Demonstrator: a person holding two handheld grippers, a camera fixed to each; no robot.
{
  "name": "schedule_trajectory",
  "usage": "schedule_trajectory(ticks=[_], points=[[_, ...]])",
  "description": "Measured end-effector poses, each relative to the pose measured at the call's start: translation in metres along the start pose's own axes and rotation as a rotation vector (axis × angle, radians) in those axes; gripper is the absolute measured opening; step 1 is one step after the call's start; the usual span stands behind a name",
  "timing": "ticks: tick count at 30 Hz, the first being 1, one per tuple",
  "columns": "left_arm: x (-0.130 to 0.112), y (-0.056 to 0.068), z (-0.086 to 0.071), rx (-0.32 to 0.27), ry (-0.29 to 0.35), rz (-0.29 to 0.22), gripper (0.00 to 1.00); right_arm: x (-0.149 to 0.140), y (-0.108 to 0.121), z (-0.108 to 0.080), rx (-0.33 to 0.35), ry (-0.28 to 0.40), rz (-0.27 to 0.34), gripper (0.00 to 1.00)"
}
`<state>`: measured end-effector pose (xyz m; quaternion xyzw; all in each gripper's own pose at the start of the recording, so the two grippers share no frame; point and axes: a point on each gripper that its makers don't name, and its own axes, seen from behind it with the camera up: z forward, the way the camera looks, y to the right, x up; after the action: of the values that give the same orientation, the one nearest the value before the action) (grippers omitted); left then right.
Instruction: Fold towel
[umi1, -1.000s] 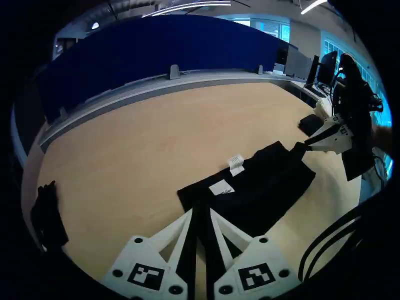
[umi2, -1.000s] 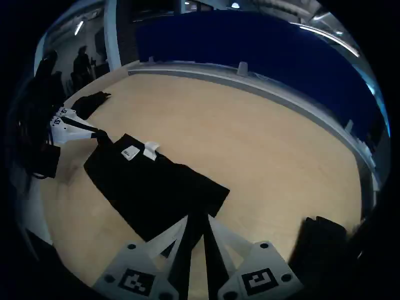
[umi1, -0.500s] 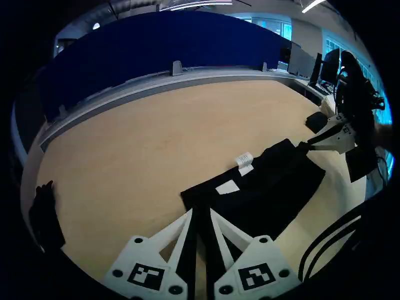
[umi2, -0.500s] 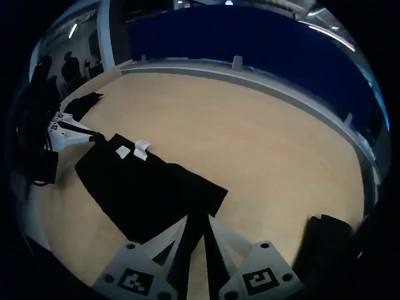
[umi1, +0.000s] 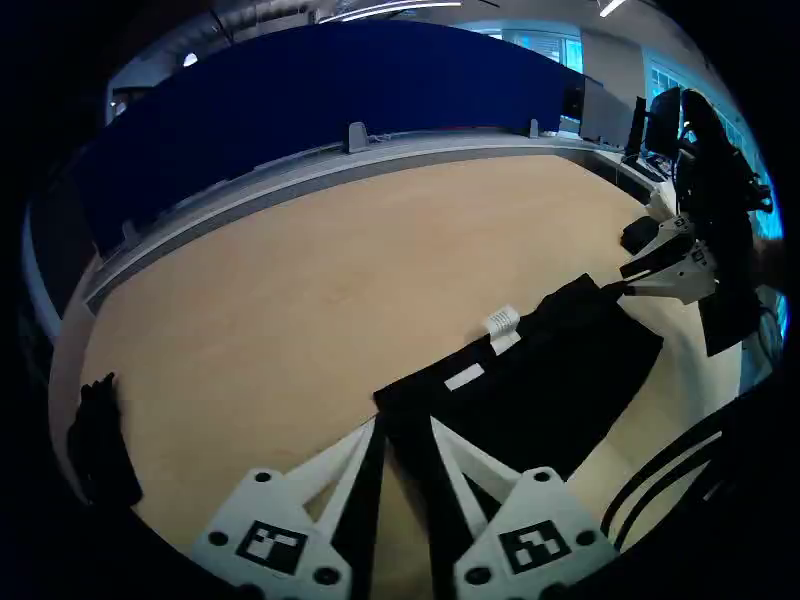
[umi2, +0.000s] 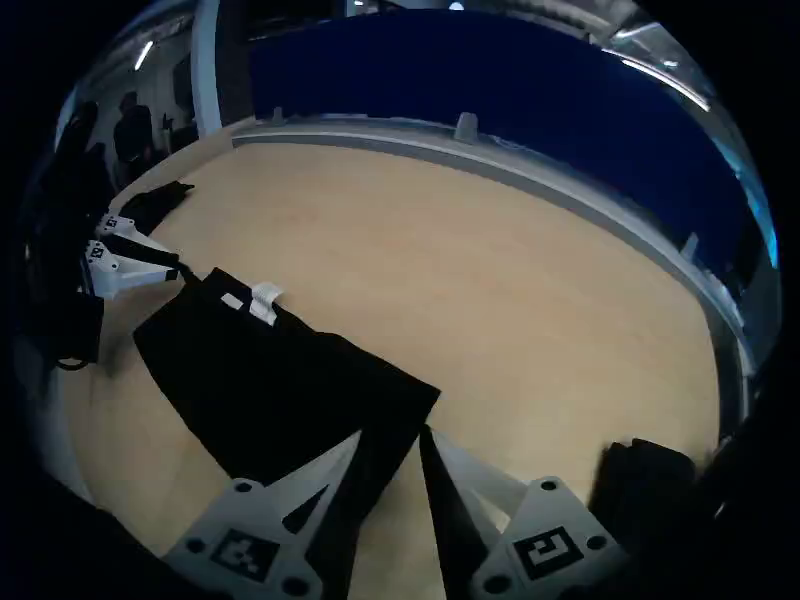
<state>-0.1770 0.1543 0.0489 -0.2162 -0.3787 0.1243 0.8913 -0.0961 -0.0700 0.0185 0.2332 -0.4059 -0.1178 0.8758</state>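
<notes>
on the table (umi1: 300, 270), towel (umi1: 540, 380) lengthwise from left hand-held gripper (umi1: 403, 438) to right hand-held gripper (umi2: 390, 440) — both parted, empty

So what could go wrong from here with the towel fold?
The left gripper and right gripper both have open fingers straddling corners of the black towel, so closing may catch only one layer or miss. The white tag faces up and might end up outside the fold.

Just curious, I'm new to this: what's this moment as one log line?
task: fold towel | black cloth towel: flat on light wooden table | left gripper: open, at one corner | right gripper: open, at another corner
</notes>
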Motion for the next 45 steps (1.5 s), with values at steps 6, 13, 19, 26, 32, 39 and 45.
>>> schedule_trajectory(ticks=[6,13,19,26,32,39,45], points=[[0.005,-0.001,-0.003,-0.003,0.005,-0.007,0.71,-0.001,0.005,-0.001,-0.019,-0.001,-0.002,0.67],[0.007,-0.002,-0.006,-0.001,0.010,-0.006,0.75,0.002,0.010,-0.004,-0.042,0.016,0.022,0.86],[0.008,-0.002,-0.009,-0.005,0.016,-0.012,0.75,0.005,0.010,-0.008,-0.043,0.027,0.032,0.92],[0.008,-0.003,-0.017,-0.001,0.020,-0.013,0.76,0.003,0.008,-0.015,-0.042,0.028,0.029,0.92],[0.006,-0.002,-0.024,0.003,0.025,-0.021,0.76,0.002,0.003,-0.022,-0.037,0.030,0.024,0.92],[-0.001,-0.004,-0.038,0.015,0.027,-0.027,0.79,-0.001,-0.002,-0.028,-0.032,0.030,0.022,0.92],[-0.010,-0.004,-0.055,0.034,0.026,-0.045,0.81,-0.007,-0.011,-0.034,-0.014,0.025,0.009,0.92]])
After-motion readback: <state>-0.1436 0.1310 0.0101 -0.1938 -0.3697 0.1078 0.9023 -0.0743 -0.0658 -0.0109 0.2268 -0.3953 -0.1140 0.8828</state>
